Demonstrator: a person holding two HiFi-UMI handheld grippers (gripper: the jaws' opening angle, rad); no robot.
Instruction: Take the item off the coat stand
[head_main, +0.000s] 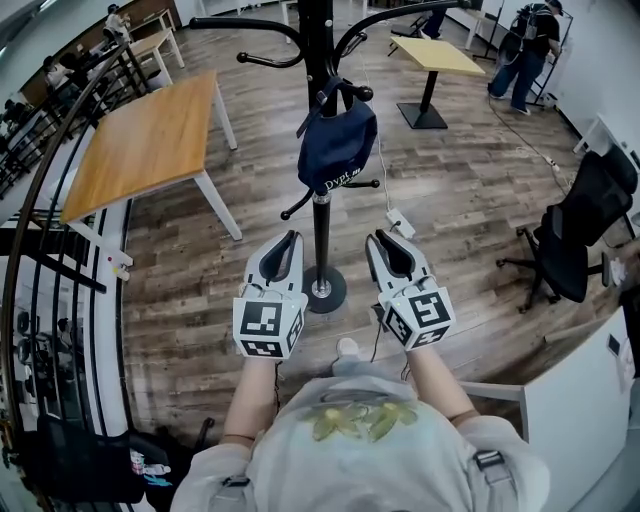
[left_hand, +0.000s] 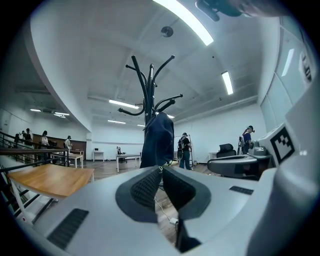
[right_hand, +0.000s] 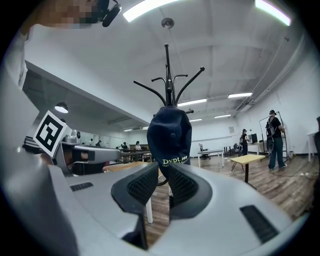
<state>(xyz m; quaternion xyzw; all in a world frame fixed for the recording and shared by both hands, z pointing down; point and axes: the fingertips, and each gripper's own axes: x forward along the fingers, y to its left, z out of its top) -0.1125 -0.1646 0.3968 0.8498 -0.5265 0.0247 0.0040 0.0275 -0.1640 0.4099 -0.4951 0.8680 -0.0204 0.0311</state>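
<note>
Two empty hand-held grippers, left (head_main: 289, 240) closed, right (head_main: 383, 242) slightly parted, flank the coat stand base (head_main: 322, 291) only the head view shows.

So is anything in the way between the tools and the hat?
No, nothing visible. The navy cap hangs on a hook of the coat stand. Only open air lies between it and the left tool and right tool, both held lower, in front of it.
</note>
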